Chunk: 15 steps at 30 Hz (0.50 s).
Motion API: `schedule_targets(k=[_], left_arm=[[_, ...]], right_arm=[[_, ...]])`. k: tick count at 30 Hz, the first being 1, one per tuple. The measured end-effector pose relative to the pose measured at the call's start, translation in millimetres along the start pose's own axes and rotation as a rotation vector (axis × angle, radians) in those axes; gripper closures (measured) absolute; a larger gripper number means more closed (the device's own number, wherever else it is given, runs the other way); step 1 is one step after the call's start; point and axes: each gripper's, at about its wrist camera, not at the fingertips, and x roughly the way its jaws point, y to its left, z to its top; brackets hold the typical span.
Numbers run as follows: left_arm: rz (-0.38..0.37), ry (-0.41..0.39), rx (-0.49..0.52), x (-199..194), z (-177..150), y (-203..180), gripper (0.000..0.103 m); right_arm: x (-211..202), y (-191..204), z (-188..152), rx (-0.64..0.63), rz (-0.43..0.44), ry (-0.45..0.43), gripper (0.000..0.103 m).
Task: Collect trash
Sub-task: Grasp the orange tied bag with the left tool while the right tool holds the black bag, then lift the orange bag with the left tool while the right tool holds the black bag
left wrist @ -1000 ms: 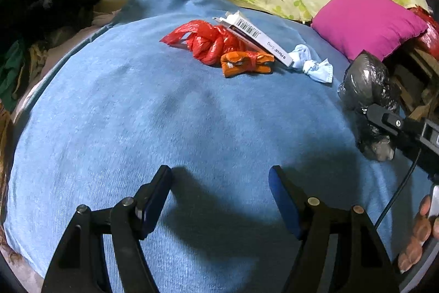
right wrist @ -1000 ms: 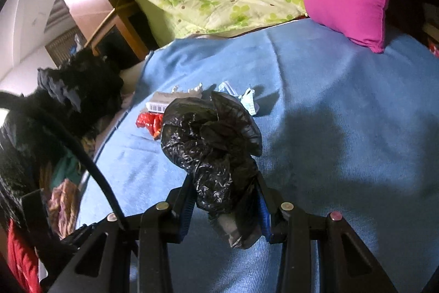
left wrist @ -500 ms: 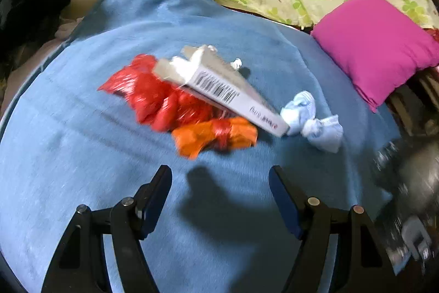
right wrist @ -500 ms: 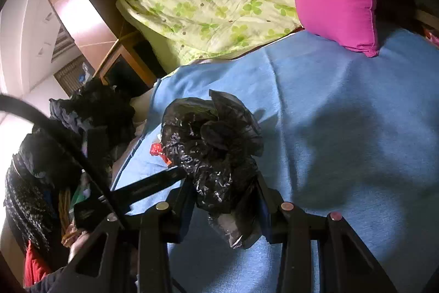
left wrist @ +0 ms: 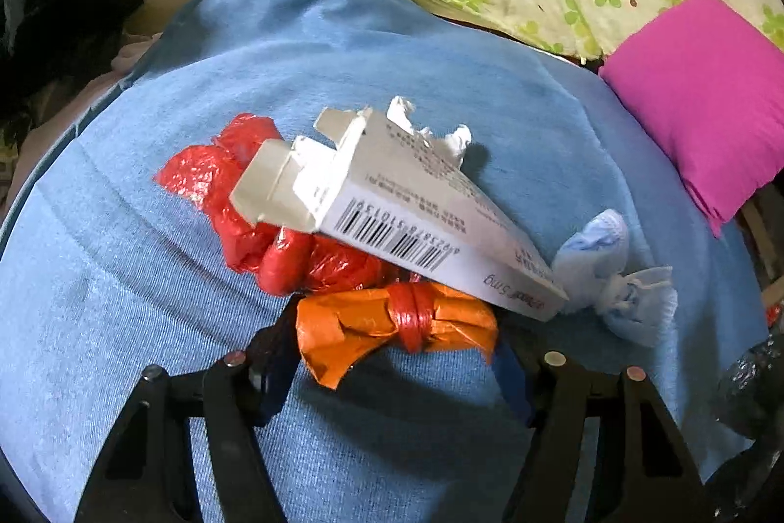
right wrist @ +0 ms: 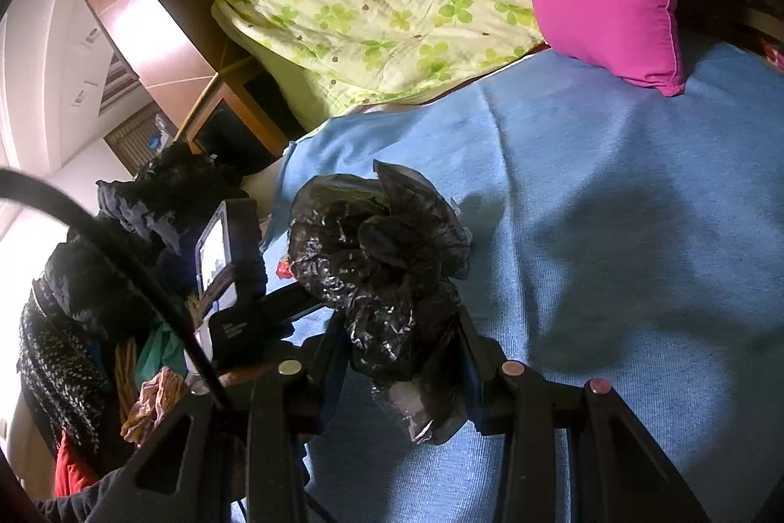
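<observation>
My left claw (left wrist: 394,368) is straddling the orange wrapper (left wrist: 392,329) — fingers spread, not clenched — white carton (left wrist: 392,209) at twelve o'clock; my right claw (right wrist: 399,368) is gripping a black bag (right wrist: 382,273).

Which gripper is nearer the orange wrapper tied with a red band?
Left. The left gripper sits open with the orange wrapper right between its fingertips. The right gripper is off to the right of the pile, shut on the black trash bag.
</observation>
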Motion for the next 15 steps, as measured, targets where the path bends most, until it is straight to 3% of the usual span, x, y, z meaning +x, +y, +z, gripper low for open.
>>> schedule_targets(k=[5, 15], left_arm=[[0.007, -0.016, 0.038, -13.4, -9.1, 3.7, 0.034], [0.010, -0.030, 0.073, -74.7, -59.9, 28.3, 0.034]], right_arm=[[1.1, 0.5, -0.1, 0.001, -0.002, 0.001, 0.061], [5.0, 6.6, -6.8, -0.040, -0.054, 0.011, 0.061]])
